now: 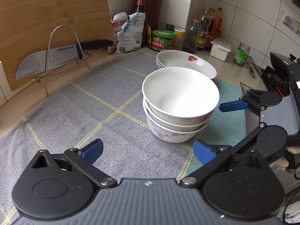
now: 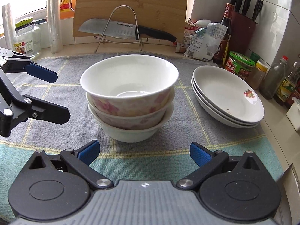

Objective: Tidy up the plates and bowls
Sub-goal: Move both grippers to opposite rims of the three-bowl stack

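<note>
Three nested bowls (image 2: 129, 97) are being kept upright, mouths up, mid-cloth (image 2: 56, 127). Stacked plates (image 2: 227, 96) are lying face-up to the right. Left gripper (image 1: 148, 151) and right gripper (image 2: 144, 151) are being held spread, empty, near the bowls.

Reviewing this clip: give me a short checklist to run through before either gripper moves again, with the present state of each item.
1. Left gripper empty, jaws wide: ok.
2. Right gripper empty, jaws wide: ok.
3. Bowl stack of three sits nested on the cloth: ok, though the top bowl leans slightly.
4. Plate stack of three nested, apart from the bowls: ok.
5. Neither gripper touches the bowls: ok.
6. Knife resting in its wire rack, away from both stacks: ok.
</note>
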A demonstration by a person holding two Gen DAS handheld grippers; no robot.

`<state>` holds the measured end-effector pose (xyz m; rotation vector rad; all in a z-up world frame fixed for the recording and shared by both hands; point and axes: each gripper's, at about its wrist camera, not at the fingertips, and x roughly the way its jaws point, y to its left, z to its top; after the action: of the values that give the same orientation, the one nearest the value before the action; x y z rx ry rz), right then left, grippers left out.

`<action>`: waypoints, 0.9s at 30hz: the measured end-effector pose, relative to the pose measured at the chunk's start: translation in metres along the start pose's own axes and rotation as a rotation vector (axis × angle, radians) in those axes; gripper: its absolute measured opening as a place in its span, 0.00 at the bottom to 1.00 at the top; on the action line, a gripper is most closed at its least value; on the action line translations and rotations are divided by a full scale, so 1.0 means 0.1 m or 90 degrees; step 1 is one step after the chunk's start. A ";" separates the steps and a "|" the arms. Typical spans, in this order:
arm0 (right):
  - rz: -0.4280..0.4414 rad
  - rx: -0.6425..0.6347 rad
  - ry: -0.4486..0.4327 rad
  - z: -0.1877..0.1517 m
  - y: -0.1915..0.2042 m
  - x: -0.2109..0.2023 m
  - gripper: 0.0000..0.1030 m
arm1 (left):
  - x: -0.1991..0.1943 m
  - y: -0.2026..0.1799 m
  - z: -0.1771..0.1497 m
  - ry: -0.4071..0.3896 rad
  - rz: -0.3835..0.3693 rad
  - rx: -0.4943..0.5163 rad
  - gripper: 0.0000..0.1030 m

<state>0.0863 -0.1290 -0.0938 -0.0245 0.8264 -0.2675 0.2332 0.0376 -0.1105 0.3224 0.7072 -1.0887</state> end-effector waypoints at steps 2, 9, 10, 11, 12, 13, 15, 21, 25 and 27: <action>-0.008 0.001 0.008 -0.02 0.02 0.02 1.00 | 0.04 0.02 -0.02 0.004 -0.005 0.005 0.98; 0.009 -0.001 0.023 -0.05 -0.03 0.14 1.00 | 0.15 0.03 -0.08 0.025 0.004 -0.010 0.98; 0.013 -0.004 0.022 -0.04 -0.05 0.15 1.00 | 0.16 0.01 -0.09 0.026 0.010 -0.011 0.98; 0.021 -0.009 0.021 -0.03 -0.08 0.18 1.00 | 0.17 0.00 -0.09 0.027 0.016 -0.015 0.98; 0.031 -0.014 0.018 -0.02 -0.12 0.20 1.00 | 0.19 -0.02 -0.08 0.028 0.019 -0.019 0.98; 0.042 -0.020 0.015 -0.01 -0.16 0.22 1.00 | 0.21 -0.04 -0.07 0.027 0.026 -0.025 0.98; 0.072 -0.040 0.011 0.00 -0.24 0.28 1.00 | 0.26 -0.09 -0.06 0.027 0.039 -0.036 0.98; 0.189 -0.096 0.015 0.01 -0.54 0.42 1.00 | 0.40 -0.29 -0.02 0.043 0.089 -0.045 0.98; 0.239 -0.153 -0.008 0.00 -0.62 0.45 1.00 | 0.45 -0.37 -0.03 0.050 0.122 -0.073 0.98; 0.250 -0.164 -0.016 0.00 -0.63 0.46 1.00 | 0.45 -0.40 -0.04 0.051 0.131 -0.085 0.98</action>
<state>0.1015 -0.2008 -0.1193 -0.1048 0.8181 0.2100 0.2087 -0.0087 -0.1394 0.3180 0.7967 -0.8331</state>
